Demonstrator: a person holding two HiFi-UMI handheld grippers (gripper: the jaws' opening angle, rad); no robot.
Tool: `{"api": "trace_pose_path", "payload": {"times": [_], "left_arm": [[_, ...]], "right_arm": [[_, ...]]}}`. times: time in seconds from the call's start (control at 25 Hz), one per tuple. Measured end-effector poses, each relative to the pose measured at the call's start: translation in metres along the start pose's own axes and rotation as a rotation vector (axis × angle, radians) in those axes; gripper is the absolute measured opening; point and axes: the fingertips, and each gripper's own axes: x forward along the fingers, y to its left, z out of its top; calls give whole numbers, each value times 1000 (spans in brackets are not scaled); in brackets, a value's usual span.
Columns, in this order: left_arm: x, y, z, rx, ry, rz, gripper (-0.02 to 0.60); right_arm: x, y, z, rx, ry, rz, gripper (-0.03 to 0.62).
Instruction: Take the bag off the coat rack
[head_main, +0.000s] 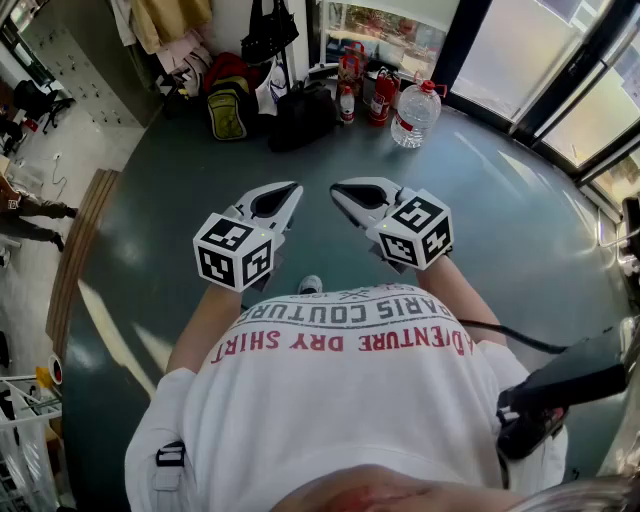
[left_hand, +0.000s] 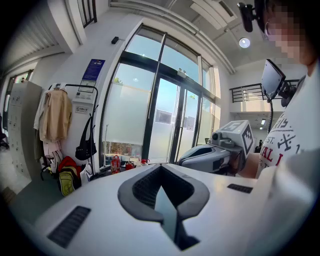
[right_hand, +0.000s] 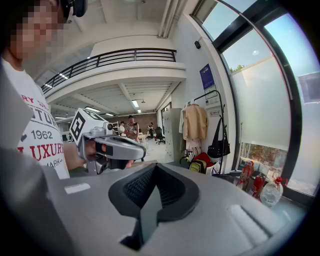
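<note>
A black handbag (head_main: 268, 30) hangs by its straps from the coat rack (left_hand: 75, 86) at the far wall, beside a beige coat (left_hand: 56, 115). The handbag (left_hand: 86, 145) shows at mid-left in the left gripper view, and the same bag (right_hand: 218, 145) at the right in the right gripper view. I hold both grippers side by side in front of my chest, well short of the rack. My left gripper (head_main: 292, 190) is shut with nothing in it. My right gripper (head_main: 338, 190) is shut and empty too.
Under the rack, a red and yellow backpack (head_main: 228, 105) and a black bag (head_main: 300, 115) lie on the floor. Red fire extinguishers (head_main: 380, 95) and a large water bottle (head_main: 415, 112) stand by the glass doors (left_hand: 165, 120). Dark green floor (head_main: 500, 220) lies between me and the rack.
</note>
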Motion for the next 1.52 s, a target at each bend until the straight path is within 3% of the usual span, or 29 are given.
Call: {"api": "trace_pose_path", "payload": {"times": [0.68,1.16,1.32,1.52], "left_arm": [[4,-7,10,-22,-71,-3,3],[19,-7,-4,-28,-51,-10,2],[38,23,-4,-15,-28,-33,2],[89,98,-1,-24,-11,-50,2]], "right_arm": [[-11,-7,-2,9,-21,-7,0],[-12,-27,-13,26,-22,-4,0],[19,-53,-10,41,-3,3,0],[84,-118,-6,50,16,4,0]]}}
